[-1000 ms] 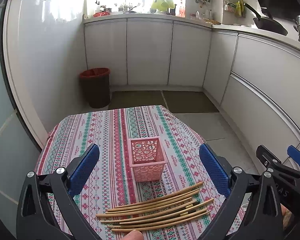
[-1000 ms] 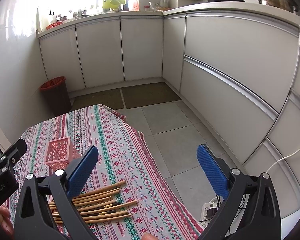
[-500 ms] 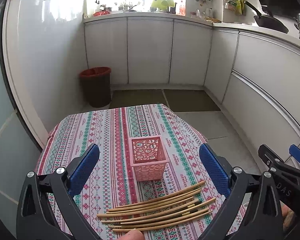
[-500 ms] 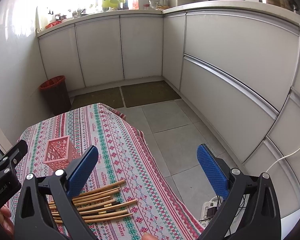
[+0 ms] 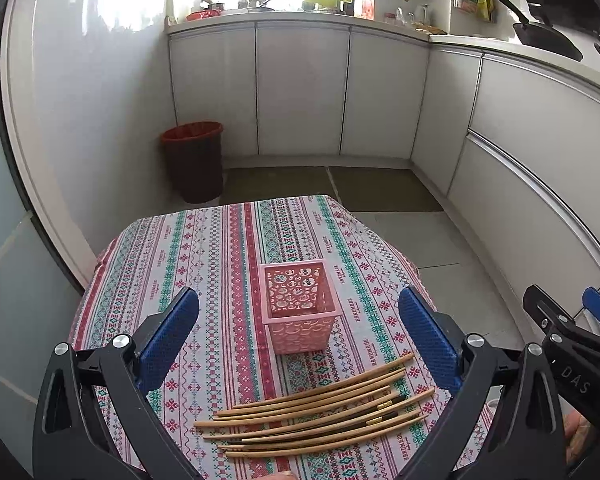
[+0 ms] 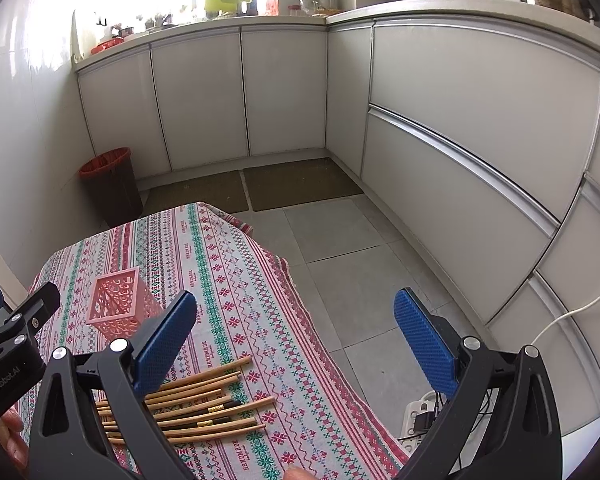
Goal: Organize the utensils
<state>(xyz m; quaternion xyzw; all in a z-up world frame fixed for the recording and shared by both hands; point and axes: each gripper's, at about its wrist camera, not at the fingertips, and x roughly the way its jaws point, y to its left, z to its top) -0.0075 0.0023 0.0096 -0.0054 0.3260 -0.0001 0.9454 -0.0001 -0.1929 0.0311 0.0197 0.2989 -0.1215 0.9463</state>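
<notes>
Wooden chopsticks [image 5: 320, 408] are lying in a loose row on the patterned cloth [image 5: 204, 264] covering the desk, just in front of the pink basket [image 5: 298, 308], which is standing upright near the middle. The left gripper [image 5: 298, 332] is hovering above them with its fingers [image 5: 168, 332] spread wide, holding nothing. In the right wrist view, the right gripper [image 6: 296, 332] is hanging past the desk's right edge, its fingers [image 6: 424, 340] also parted and empty; its left arm is hiding the chopsticks' left ends. A person's hand [image 6: 14, 436] is showing only partly at the frame's lower left corner. The counter items are too small to make out.
</notes>
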